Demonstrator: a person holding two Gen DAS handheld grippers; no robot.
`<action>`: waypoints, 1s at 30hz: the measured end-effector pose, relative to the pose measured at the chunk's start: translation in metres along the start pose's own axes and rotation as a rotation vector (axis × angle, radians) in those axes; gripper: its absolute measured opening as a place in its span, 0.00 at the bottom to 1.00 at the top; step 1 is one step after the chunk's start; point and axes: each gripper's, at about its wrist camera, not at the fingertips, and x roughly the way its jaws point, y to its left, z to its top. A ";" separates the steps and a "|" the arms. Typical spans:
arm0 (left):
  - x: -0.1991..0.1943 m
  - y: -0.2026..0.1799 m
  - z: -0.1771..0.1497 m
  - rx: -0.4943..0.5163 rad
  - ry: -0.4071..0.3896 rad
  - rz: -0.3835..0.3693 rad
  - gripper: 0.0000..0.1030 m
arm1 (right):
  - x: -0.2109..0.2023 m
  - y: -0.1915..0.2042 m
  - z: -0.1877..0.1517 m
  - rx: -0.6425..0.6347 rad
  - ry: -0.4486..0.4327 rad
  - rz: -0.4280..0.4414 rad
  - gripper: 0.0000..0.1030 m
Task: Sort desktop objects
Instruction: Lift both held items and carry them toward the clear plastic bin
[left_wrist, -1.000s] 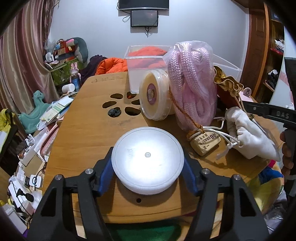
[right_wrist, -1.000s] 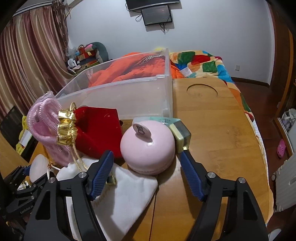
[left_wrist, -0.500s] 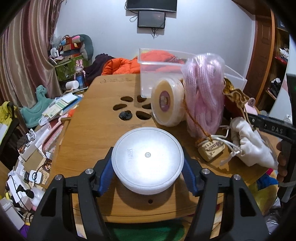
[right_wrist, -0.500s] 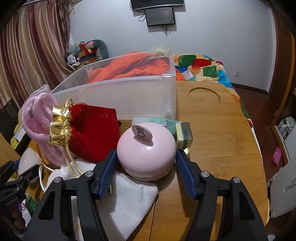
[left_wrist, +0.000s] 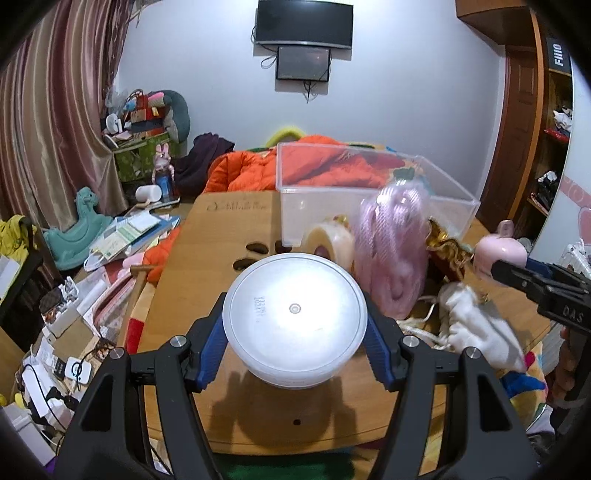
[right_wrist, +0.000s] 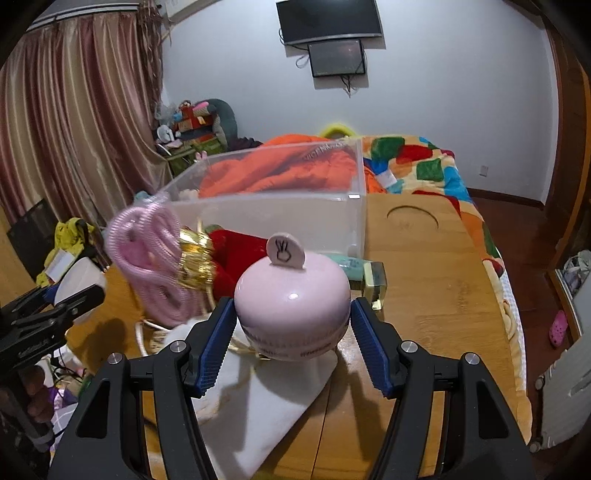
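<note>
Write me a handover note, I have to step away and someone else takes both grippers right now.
Left gripper: shut on the white tub, held above the table.
Right gripper: shut on the pink jar, lifted over the white pouch.
Clear bin behind the pile looks empty; nothing sorted yet.
Still on the table: pink rope, red pouch, white pouch, yellow tub, green tube.
Next, probably: drop both held items in the bin, then the rest.
</note>
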 end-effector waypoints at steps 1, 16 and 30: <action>-0.002 -0.001 0.002 0.003 -0.008 0.001 0.63 | -0.003 0.001 0.000 -0.004 -0.006 0.001 0.58; -0.005 -0.008 0.012 0.024 -0.015 -0.045 0.63 | -0.008 -0.003 -0.016 -0.018 0.026 -0.055 0.53; -0.008 -0.025 0.012 0.042 -0.017 -0.083 0.63 | 0.045 -0.035 -0.002 0.016 0.094 -0.078 0.62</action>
